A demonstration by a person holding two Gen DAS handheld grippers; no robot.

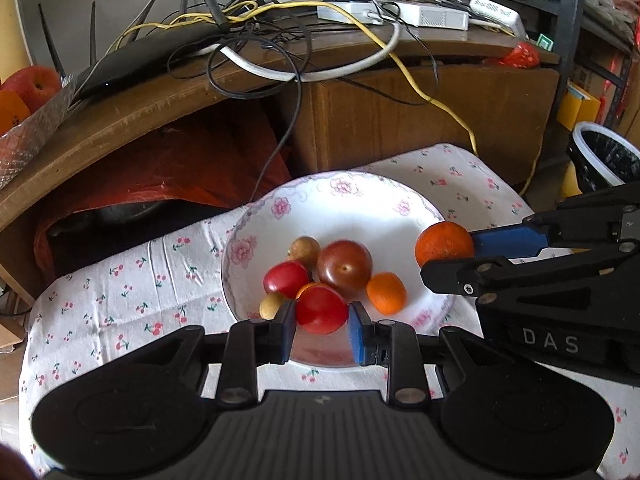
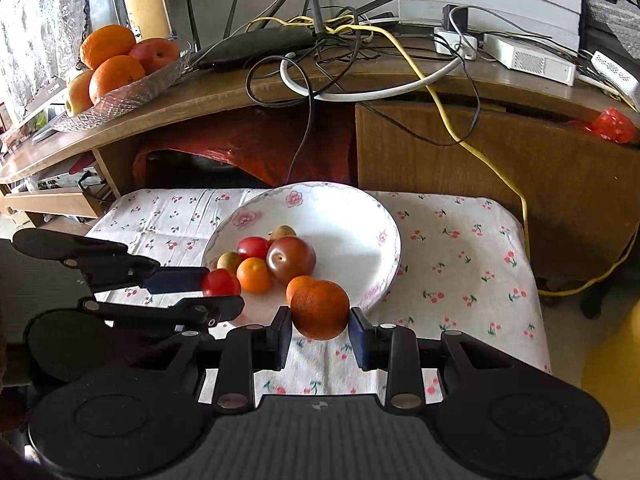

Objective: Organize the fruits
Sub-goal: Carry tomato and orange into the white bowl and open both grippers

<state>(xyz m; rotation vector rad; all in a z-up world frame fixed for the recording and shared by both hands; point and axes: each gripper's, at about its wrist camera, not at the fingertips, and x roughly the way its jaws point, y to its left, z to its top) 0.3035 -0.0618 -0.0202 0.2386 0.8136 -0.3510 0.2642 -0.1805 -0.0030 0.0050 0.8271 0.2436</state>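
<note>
A white flowered bowl (image 1: 344,200) (image 2: 352,216) on a cherry-print cloth holds several small fruits: a brown-red plum (image 1: 345,268) (image 2: 291,259), a red fruit (image 1: 286,278) (image 2: 253,247), small oranges (image 1: 386,294) (image 2: 253,275) and tan fruits (image 1: 305,250). My left gripper (image 1: 322,322) (image 2: 222,294) is shut on a red tomato (image 1: 321,309) (image 2: 221,282) at the bowl's near rim. My right gripper (image 2: 320,334) (image 1: 450,258) is shut on a mandarin orange (image 2: 320,309) (image 1: 444,245) over the bowl's right rim.
A wooden desk (image 2: 280,92) behind carries a router, tangled cables (image 1: 280,28) and a glass dish (image 2: 132,88) with oranges and apples. A dark bin (image 1: 604,156) stands at the right. The cloth-covered stool (image 2: 460,256) has bare cloth on both sides of the bowl.
</note>
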